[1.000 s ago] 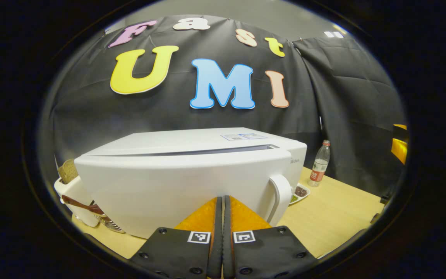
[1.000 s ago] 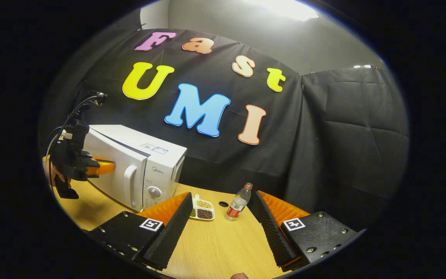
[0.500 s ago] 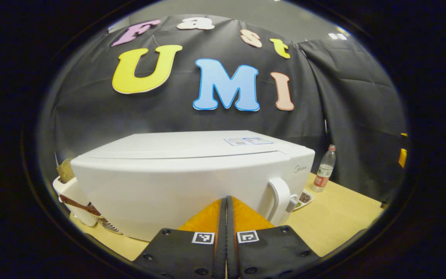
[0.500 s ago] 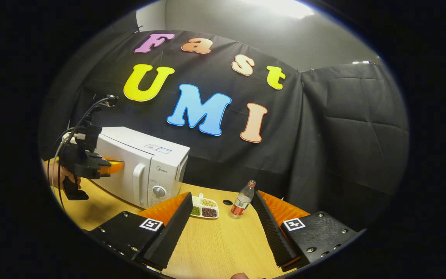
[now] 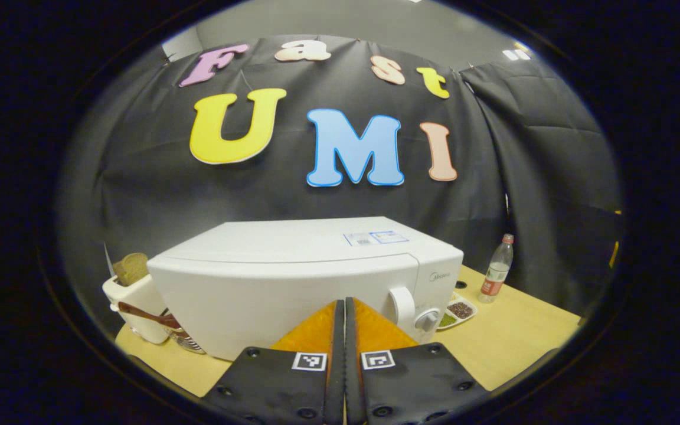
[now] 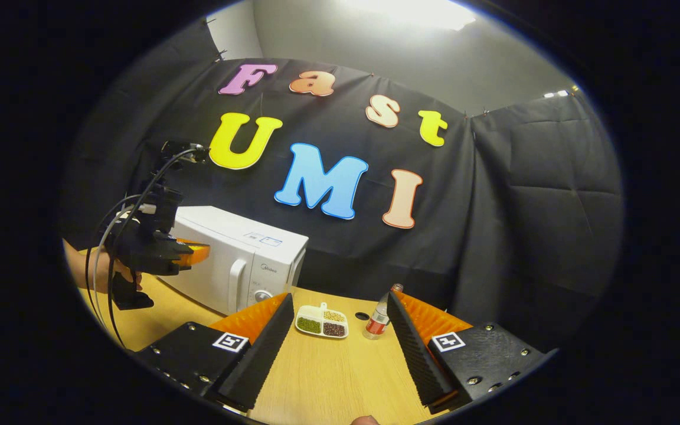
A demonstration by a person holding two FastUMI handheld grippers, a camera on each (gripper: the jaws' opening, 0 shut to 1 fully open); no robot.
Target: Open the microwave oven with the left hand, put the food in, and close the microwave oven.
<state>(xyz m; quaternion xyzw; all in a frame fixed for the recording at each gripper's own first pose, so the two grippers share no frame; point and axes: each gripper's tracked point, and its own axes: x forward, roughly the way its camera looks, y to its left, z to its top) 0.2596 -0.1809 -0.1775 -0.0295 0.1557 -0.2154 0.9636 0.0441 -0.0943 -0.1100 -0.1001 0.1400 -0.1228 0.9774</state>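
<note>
Pale wooden surface (image 6: 316,378) carries a rigid white microwave oven (image 5: 293,277), door closed. Grasp its stiff vertical white handle (image 5: 402,304); left tool (image 5: 345,330) fingers together, right tool (image 6: 337,348) apart.

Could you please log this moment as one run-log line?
white microwave oven: door closed | left tongs: shut, empty, facing door | right tongs: open, empty | white divided food tray: on table

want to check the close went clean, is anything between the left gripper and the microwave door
Nothing visible does. The left gripper, fingers together, faces the shut microwave door directly.
</note>
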